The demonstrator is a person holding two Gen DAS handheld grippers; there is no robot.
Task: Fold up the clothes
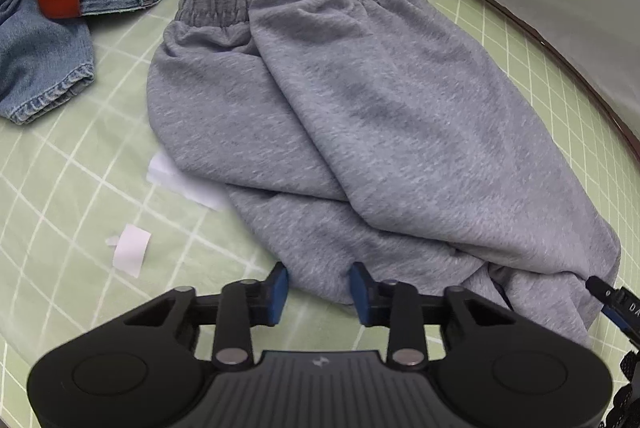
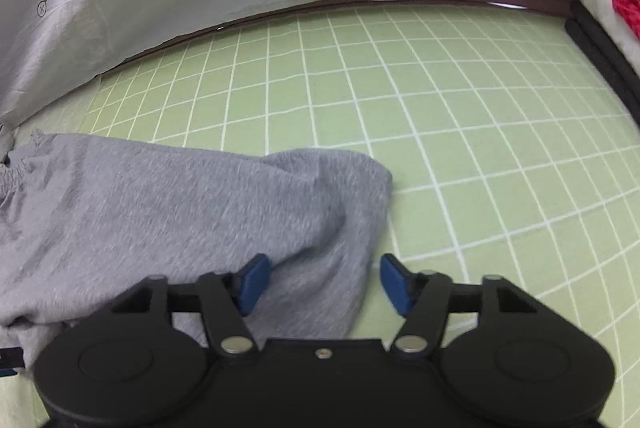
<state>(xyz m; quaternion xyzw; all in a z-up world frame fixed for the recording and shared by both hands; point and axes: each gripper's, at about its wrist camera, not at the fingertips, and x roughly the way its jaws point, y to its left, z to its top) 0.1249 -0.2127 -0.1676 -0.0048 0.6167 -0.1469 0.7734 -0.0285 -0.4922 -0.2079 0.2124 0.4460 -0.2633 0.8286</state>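
The grey sweatpants (image 1: 360, 132) lie rumpled on the green checked sheet (image 2: 460, 132), waistband toward the jeans (image 1: 60, 28), hems nearest both claws. The risk I see is a thin catch: each claw straddles only the fabric's edge, so on closing it may pinch one layer, or the sheet with it, and the leg would slide out or drag crooked when lifted. The left claw (image 1: 318, 292) points steeply down at the pants' near edge, pads apart with a fold between them, not clamped. The right claw (image 2: 320, 284) tilts down over the pants' other corner, pads apart, cloth between them, ungripped.
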